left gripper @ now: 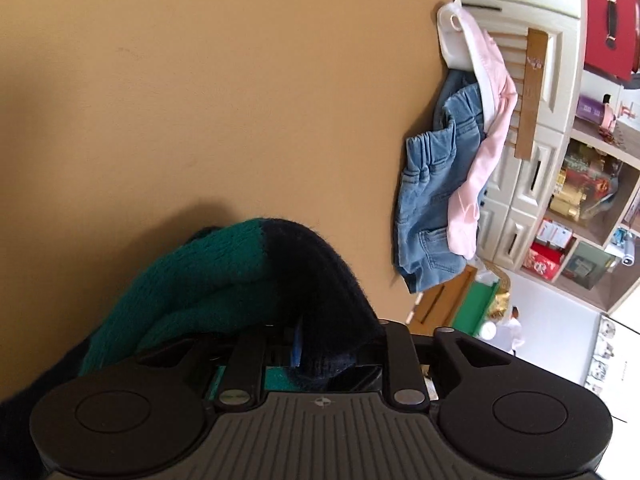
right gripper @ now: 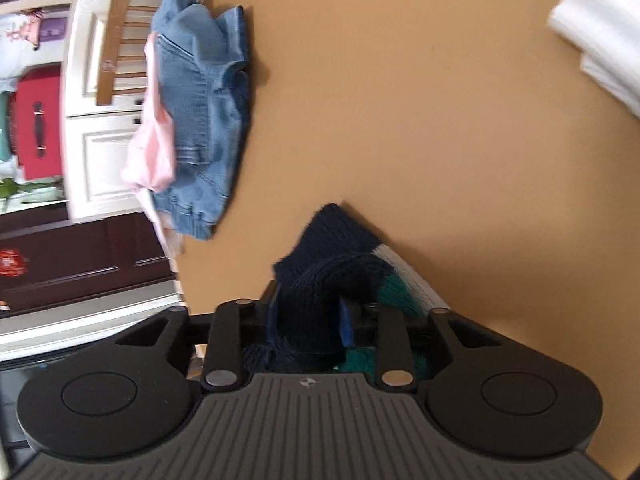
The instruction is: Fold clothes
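Knitted navy-and-green sweater (left gripper: pixel 256 276) is clamped in the closed left gripper (left gripper: pixel 298 350) and the closed right gripper (right gripper: pixel 310 328), above the tan table (left gripper: pixel 200 100). Fingertips are buried in wool. Jeans (left gripper: pixel 434 200) are partly covered by a pink garment (left gripper: pixel 484 160) at the table edge.

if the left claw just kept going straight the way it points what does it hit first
The left claw is shut on the green and navy knitted sweater, which bunches directly ahead. Beyond that, only the bare tan tabletop lies in its line; the blue denim shorts sit off to the side. Depth is unclear.
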The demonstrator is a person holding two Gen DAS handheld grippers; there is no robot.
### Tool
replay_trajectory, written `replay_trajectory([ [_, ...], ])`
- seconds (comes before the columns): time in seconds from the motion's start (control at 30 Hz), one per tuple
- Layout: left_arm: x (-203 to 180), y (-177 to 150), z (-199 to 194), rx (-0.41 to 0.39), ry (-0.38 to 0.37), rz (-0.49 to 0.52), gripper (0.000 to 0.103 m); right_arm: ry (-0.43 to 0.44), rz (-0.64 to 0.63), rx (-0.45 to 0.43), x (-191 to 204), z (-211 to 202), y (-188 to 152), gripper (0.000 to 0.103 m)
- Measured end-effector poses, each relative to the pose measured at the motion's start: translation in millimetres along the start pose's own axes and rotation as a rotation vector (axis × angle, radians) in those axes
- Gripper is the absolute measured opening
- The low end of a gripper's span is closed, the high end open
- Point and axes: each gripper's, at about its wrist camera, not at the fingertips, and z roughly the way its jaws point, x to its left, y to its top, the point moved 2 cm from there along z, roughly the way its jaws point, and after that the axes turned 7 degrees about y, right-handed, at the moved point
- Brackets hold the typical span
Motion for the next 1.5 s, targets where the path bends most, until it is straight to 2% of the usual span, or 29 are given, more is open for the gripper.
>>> replay_trajectory([
  [0.07, -6, 11, -5, 0.046, -0.025, 0.03, 0.04, 0.024, -0.011, 0.027, 4, -10, -1, 0.042],
  [0.1, -11, 14, -10, 0.064, -0.045, 0.061, 0.052, 0.045, -0.05, 0.03, 13, -18, -2, 0.045],
  [0.13, -17, 15, -23, 0.053, -0.067, 0.138, 0.065, 0.066, -0.091, 0.032, 21, -26, -3, 0.06],
  [0.17, -23, 14, -39, 0.029, -0.064, 0.226, 0.074, 0.074, -0.172, 0.012, 29, -43, -7, 0.08],
  [0.2, -28, 13, -55, 0.004, -0.061, 0.315, 0.089, 0.082, -0.252, -0.008, 36, -60, -12, 0.086],
  [0.23, -26, 8, -76, -0.028, -0.055, 0.399, 0.093, 0.075, -0.334, -0.035, 40, -79, -16, 0.09],
  [0.33, -9, -4, -127, -0.111, -0.018, 0.614, 0.094, 0.044, -0.559, -0.134, 35, -131, -33, 0.09],
  [0.37, 4, -14, -135, -0.105, -0.032, 0.66, 0.094, 0.034, -0.619, -0.147, 26, -144, -41, 0.089],
  [0.43, 32, -33, -151, -0.093, -0.058, 0.75, 0.094, 0.042, -0.695, -0.11, 0, -158, -58, 0.087],
  [0.5, 66, -54, -149, -0.052, -0.09, 0.794, 0.094, 0.066, -0.707, -0.038, -31, -154, -75, 0.085],
  [0.57, 90, -71, -139, -0.057, -0.089, 0.845, 0.094, 0.08, -0.713, -0.011, -56, -148, -90, 0.083],
  [0.63, 98, -84, -124, -0.046, -0.084, 0.883, 0.094, 0.097, -0.727, -0.002, -67, -145, -100, 0.083],
  [0.7, 97, -91, -112, -0.031, -0.12, 0.926, 0.094, 0.132, -0.73, 0.006, -74, -144, -106, 0.083],
  [0.73, 96, -95, -106, -0.024, -0.138, 0.948, 0.096, 0.166, -0.722, 0.023, -74, -141, -107, 0.077],
  [0.77, 92, -97, -98, -0.028, -0.128, 0.977, 0.096, 0.181, -0.71, 0.034, -70, -140, -109, 0.062],
  [0.8, 89, -98, -90, -0.022, -0.094, 0.986, 0.096, 0.195, -0.698, 0.045, -66, -138, -112, 0.059],
  [0.83, 86, -99, -81, -0.014, -0.061, 0.994, 0.092, 0.208, -0.686, 0.056, -62, -136, -114, 0.043],
  [0.87, 84, -100, -81, -0.001, -0.018, 0.973, 0.089, 0.182, -0.673, 0.071, -63, -138, -117, 0.025],
  [0.93, 87, -102, -80, 0.034, 0.05, 0.909, 0.069, 0.13, -0.647, 0.1, -64, -141, -124, 0.024],
  [1.0, 96, -103, -80, 0.075, 0.101, 0.826, 0.06, 0.078, -0.621, 0.13, -65, -144, -130, 0.022],
  [1.1, 111, -104, -80, 0.137, 0.175, 0.699, 0.051, -0.001, -0.581, 0.174, -66, -148, -140, 0.022],
  [1.2, 125, -106, -81, 0.197, 0.247, 0.572, 0.037, -0.063, -0.57, 0.198, -77, -149, -152, 0.019],
  [1.3, 133, -103, -84, 0.192, 0.227, 0.53, 0.037, -0.029, -0.516, 0.168, -86, -150, -153, 0.019],
  [1.37, 132, -104, -89, 0.196, 0.236, 0.54, 0.041, -0.027, -0.524, 0.168, -81, -154, -156, 0.024],
  [1.43, 125, -110, -103, 0.19, 0.263, 0.596, 0.055, -0.033, -0.565, 0.179, -72, -160, -162, 0.033],
  [1.47, 120, -114, -117, 0.168, 0.263, 0.641, 0.06, -0.024, -0.573, 0.148, -67, -169, -163, 0.04],
  [1.5, 115, -117, -130, 0.147, 0.263, 0.686, 0.069, -0.014, -0.581, 0.118, -62, -178, -164, 0.04],
])
